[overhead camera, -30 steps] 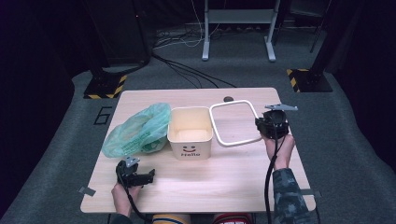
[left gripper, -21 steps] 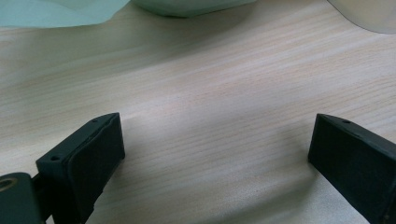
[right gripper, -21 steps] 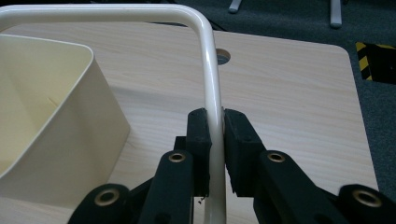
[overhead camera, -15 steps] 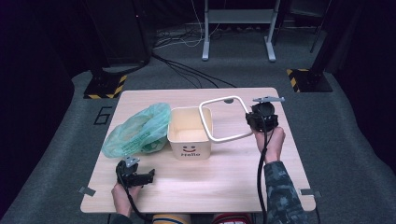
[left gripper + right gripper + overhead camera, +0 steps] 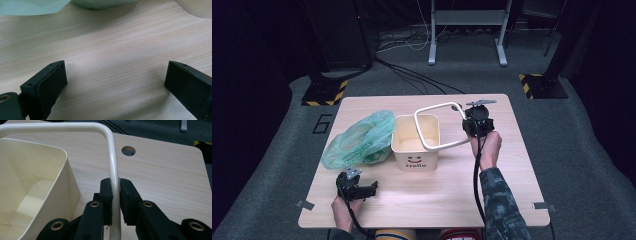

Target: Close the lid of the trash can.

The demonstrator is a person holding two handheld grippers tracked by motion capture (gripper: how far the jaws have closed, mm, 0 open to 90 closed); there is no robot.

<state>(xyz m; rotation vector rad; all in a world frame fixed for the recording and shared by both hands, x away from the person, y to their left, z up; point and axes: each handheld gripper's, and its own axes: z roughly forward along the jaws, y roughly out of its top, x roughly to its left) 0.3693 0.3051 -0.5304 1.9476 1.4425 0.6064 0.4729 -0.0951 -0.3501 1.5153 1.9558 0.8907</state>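
Cream plastic is forming the open bin (image 5: 417, 142), which is standing upright near the middle of the wooden table (image 5: 512, 165), with a smiling face and the word "Hello" printed on the wall facing the near edge. A white rectangular frame with rounded corners (image 5: 434, 127) is being held tilted above the bin's right half, its left part hanging over the bin's opening and its right part reaching beyond the bin's right rim toward the far right corner. The right gripper (image 5: 474, 125) is holding this frame off the table; in the right gripper view its jaws are clamped on the frame's tube (image 5: 114, 180) just below a rounded corner. The right hand (image 5: 486, 147) is gripping the tool from the near side, and the cable is trailing down along the camouflage sleeve (image 5: 502, 210). A round hole (image 5: 128, 150) is sitting in the tabletop toward the far edge, behind the frame. A crumpled green plastic bag (image 5: 359, 140) is lying against the bin's left wall, toward the left edge. The left gripper (image 5: 357, 187) is resting low near the near left corner, held by the left hand (image 5: 346, 210); in the left gripper view its jaws are standing wide apart over bare wood, clamping nothing.
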